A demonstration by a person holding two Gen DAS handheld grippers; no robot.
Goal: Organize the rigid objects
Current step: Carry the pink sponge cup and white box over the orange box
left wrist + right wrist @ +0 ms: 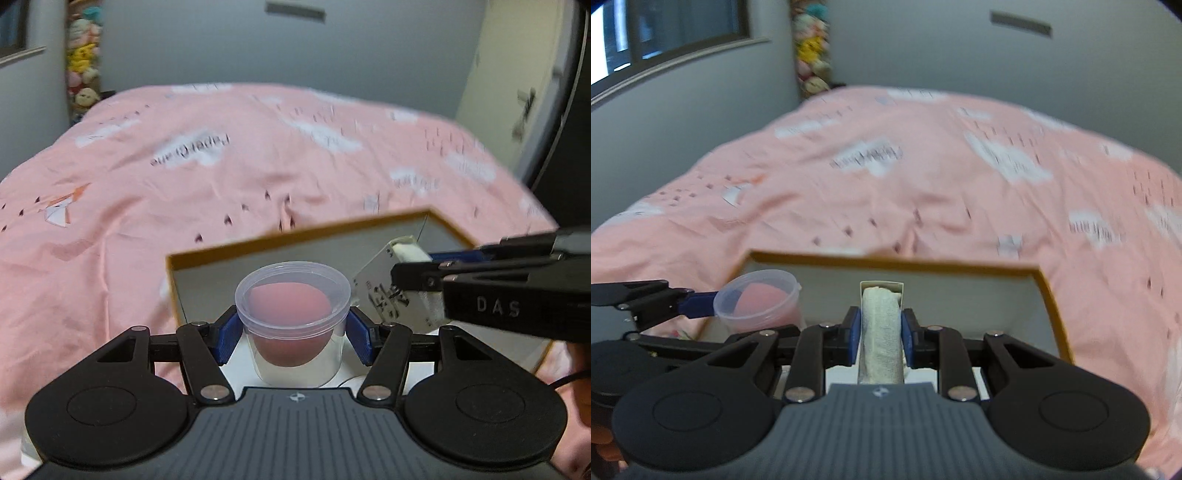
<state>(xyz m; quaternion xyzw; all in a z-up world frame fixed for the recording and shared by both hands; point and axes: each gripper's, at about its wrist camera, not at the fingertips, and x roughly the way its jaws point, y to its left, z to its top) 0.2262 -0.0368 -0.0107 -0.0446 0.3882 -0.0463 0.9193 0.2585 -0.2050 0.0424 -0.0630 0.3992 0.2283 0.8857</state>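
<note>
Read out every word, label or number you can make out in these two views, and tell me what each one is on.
"DAS": white letters on the black body of the right gripper, left wrist view.
"Paper Crane": upside down on a white cloud of the pink bedspread.
Other cloud prints on the bedspread: too blurred to read.
Black markings on the small white box held by the right gripper: unreadable.

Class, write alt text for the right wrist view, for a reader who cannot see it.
The right gripper is shut on a small white carton with a gauze-like roll showing at its open end, held over an open, yellow-edged box on a pink bedspread. At left, the left gripper holds a clear plastic cup containing something pink.
</note>
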